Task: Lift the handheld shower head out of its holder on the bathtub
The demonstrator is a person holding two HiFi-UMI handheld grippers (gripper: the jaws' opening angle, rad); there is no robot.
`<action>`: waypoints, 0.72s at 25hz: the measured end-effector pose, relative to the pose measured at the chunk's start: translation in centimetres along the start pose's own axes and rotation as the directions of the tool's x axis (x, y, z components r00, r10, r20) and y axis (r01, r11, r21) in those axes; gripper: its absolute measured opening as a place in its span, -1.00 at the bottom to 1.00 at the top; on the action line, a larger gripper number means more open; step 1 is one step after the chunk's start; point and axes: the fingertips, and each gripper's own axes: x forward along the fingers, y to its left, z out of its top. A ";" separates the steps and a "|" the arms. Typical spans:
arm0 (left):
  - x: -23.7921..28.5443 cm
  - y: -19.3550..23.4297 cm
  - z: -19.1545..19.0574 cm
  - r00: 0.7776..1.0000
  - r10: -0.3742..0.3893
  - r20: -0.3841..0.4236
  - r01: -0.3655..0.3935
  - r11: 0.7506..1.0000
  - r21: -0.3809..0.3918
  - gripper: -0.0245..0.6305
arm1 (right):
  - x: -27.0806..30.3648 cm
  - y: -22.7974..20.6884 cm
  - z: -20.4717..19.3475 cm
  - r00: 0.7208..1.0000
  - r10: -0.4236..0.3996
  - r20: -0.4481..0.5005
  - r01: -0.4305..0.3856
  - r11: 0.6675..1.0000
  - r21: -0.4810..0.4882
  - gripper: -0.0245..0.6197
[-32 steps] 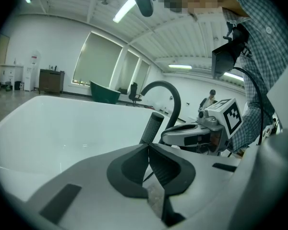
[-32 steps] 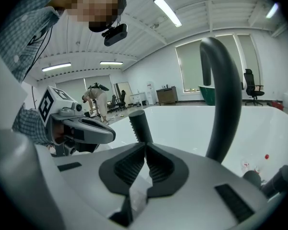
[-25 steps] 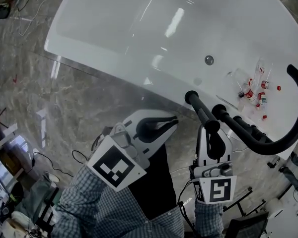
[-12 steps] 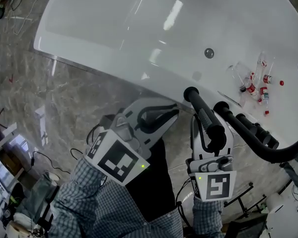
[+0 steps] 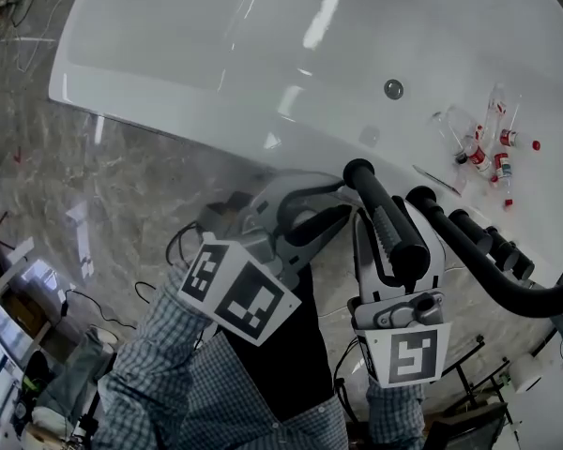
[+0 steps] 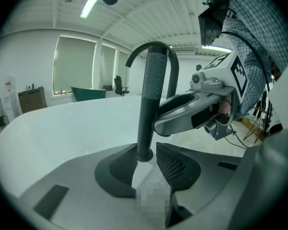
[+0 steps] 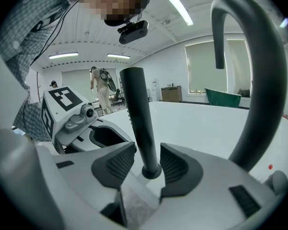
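Head view: my left claw and right claw both sit at the near rim of the white bathtub. The black shower head stands in its holder on that rim, the right claw's two jaws flanking it, the left claw's tips just beside its upper end. A black curved spout rises just right of it. Small bottles lie inside the tub on the right. Grey marbled floor runs along the tub's outer side; my checked sleeves fill the bottom edge. Left gripper view: jaws have just been opening and now stand apart, released. The shower head shows upright in the gap between the dark pads; I cannot tell whether either pad touches it. The spout arches behind it, and the right claw reaches in from the right. Beyond lie the tub's white basin, blinds on a window, a ceiling strip light. Right gripper view: jaws have also just been opening and are spread wide, released. The shower head stands between the ribbed pads with clear space on both sides, its round collar seated on the rim. The spout loops overhead at right and the left claw shows at left. Two people stand far back; a green tub sits by the windows.
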 end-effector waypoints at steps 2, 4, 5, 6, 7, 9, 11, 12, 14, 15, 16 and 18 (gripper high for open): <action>0.8 0.2 -0.2 1.000 0.018 -0.017 -0.017 0.998 0.055 -0.61 | 0.2 0.1 0.0 1.000 0.005 0.007 -0.005 1.000 -0.003 -0.47; 1.5 0.2 -0.5 0.999 0.024 -0.030 -0.021 0.995 0.097 -0.59 | 0.5 0.1 0.0 1.000 0.003 0.016 -0.003 1.000 -0.005 -0.47; 1.9 0.2 -0.5 0.999 0.025 -0.034 -0.021 0.994 0.112 -0.58 | 0.7 0.1 0.1 1.000 -0.002 0.021 0.002 1.000 -0.004 -0.47; 2.2 0.2 -0.6 0.999 0.026 -0.036 -0.021 0.992 0.124 -0.58 | 0.8 0.1 0.2 1.000 -0.006 0.026 0.006 1.000 -0.005 -0.47; 2.5 0.2 -0.5 0.999 0.027 -0.036 -0.022 0.991 0.134 -0.58 | 0.9 0.2 0.3 1.000 -0.007 0.028 0.008 1.000 -0.008 -0.47; 2.9 0.4 -0.3 0.999 0.029 -0.028 -0.025 0.990 0.140 -0.58 | 0.9 0.3 0.4 1.000 -0.007 0.027 0.007 1.000 -0.016 -0.47; 3.3 0.5 0.0 1.000 0.027 -0.014 -0.025 0.990 0.141 -0.58 | 1.0 0.3 0.5 1.000 -0.010 0.029 0.010 1.000 -0.022 -0.47; 3.5 0.5 0.2 1.000 0.023 -0.007 -0.022 0.989 0.143 -0.58 | 1.1 0.3 0.6 0.999 -0.012 0.032 0.013 1.000 -0.023 -0.47; 3.8 0.4 0.4 1.000 0.015 0.003 -0.015 0.989 0.150 -0.58 | 1.1 0.2 0.7 0.999 -0.018 0.035 0.019 1.000 -0.020 -0.47; 3.9 0.3 0.5 1.000 0.012 0.006 -0.013 0.988 0.153 -0.58 | 1.1 0.2 0.7 0.999 -0.022 0.035 0.023 1.000 -0.017 -0.47; 4.0 0.3 0.6 1.000 0.011 0.007 -0.012 0.988 0.153 -0.58 | 1.1 0.1 0.7 0.999 -0.026 0.037 0.027 1.000 -0.016 -0.47; 4.2 0.4 0.6 1.000 0.010 0.012 -0.011 0.988 0.152 -0.58 | 1.2 -0.1 0.7 0.998 -0.035 0.042 0.036 0.999 -0.019 -0.47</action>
